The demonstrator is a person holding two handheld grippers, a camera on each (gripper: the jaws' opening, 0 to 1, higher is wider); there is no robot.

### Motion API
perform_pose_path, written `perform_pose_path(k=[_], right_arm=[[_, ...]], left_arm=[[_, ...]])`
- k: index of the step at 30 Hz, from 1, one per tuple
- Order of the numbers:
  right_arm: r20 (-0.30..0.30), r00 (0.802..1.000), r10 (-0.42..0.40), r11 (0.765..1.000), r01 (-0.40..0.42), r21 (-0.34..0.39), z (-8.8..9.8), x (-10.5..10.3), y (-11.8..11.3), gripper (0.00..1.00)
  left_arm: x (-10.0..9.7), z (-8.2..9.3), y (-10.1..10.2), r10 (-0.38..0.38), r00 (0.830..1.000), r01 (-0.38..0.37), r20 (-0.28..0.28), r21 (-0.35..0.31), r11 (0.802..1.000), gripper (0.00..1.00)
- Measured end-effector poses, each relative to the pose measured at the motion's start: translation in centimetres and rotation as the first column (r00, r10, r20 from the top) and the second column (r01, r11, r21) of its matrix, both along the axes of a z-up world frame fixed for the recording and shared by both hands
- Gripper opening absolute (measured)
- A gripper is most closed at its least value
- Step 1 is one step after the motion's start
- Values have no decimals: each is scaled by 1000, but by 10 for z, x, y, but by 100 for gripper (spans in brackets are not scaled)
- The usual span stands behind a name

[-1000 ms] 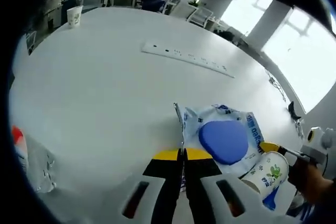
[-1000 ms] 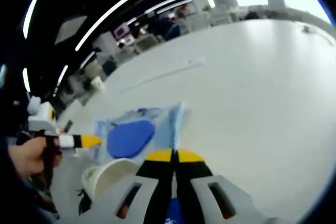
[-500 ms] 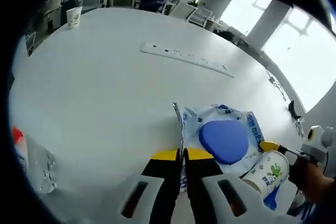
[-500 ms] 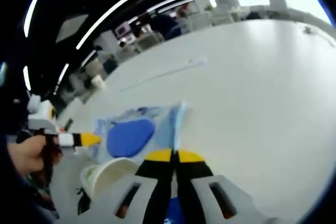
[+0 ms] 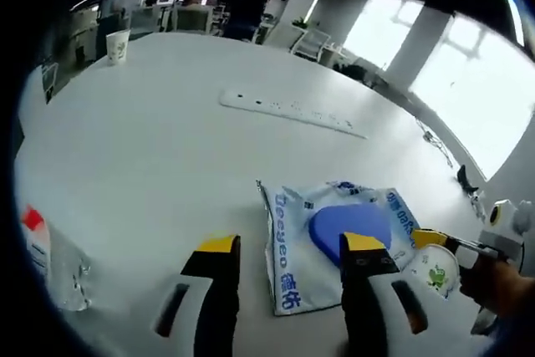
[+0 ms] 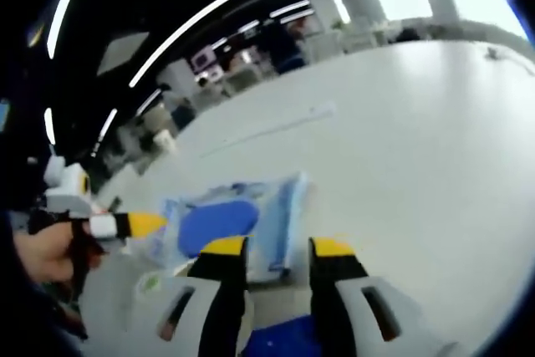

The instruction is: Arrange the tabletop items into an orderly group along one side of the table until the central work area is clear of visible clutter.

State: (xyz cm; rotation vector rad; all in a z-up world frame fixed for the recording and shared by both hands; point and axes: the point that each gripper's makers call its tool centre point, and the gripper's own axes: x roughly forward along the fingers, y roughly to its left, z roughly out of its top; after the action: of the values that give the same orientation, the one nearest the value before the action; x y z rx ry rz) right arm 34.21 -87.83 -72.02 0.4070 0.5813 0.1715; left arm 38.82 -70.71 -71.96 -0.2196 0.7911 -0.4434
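Both grippers, left (image 5: 288, 252) and right (image 6: 277, 247), have just spread their jaws, releasing the wipes pack (image 5: 334, 244) ahead, now placed on the desk (image 5: 167, 156).

Both views look low and close across the white desk (image 5: 150, 165) from opposite sides of the blue packet (image 5: 334, 240). The left gripper view faces the power strip (image 5: 292, 110) and bright windows; the right gripper view faces the dim office, sharing that packet (image 6: 242, 223).
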Motion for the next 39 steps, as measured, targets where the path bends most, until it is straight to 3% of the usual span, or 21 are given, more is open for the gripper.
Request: perform_pose_path(k=[3,9,13,20,22,30,32,33,37,39], right_arm=[[27,999,-24,1000,24,2,8,4,-5,39],[45,998,-45,999,46,-15,14,2,-14,48],[80,992,-93,996,93,12,26,1,-25,52],[122,988,-99,993,91,71,47,-3,-27,53],[108,990,-93,993,85,81,49,-7,-28,51],[82,995,-57,988,45,150,57,-23,-18,46],[83,996,-20,989,8,145,59,-28,-9,42],[81,997,-1,990,-11,142,59,-30,-5,43],[75,996,43,990,-52,132,58,-37,7,44],[69,996,50,988,-59,139,57,-40,11,46]], left_arm=[[1,6,1,-18,999,16,38,34,999,51],[2,9,6,28,999,-28,39,2,1000,66],[1,18,9,31,997,-31,67,-4,1000,67],[-7,30,8,29,996,-25,85,-43,999,66],[-13,34,2,10,996,-4,85,-69,998,68],[-37,45,-1,-34,993,41,110,-61,997,71],[-43,55,-2,-52,989,60,138,-55,997,75],[-43,61,-2,-75,981,82,180,-30,996,80],[-56,78,2,-117,958,115,263,26,993,97],[-68,87,6,-136,947,129,290,45,991,99]])
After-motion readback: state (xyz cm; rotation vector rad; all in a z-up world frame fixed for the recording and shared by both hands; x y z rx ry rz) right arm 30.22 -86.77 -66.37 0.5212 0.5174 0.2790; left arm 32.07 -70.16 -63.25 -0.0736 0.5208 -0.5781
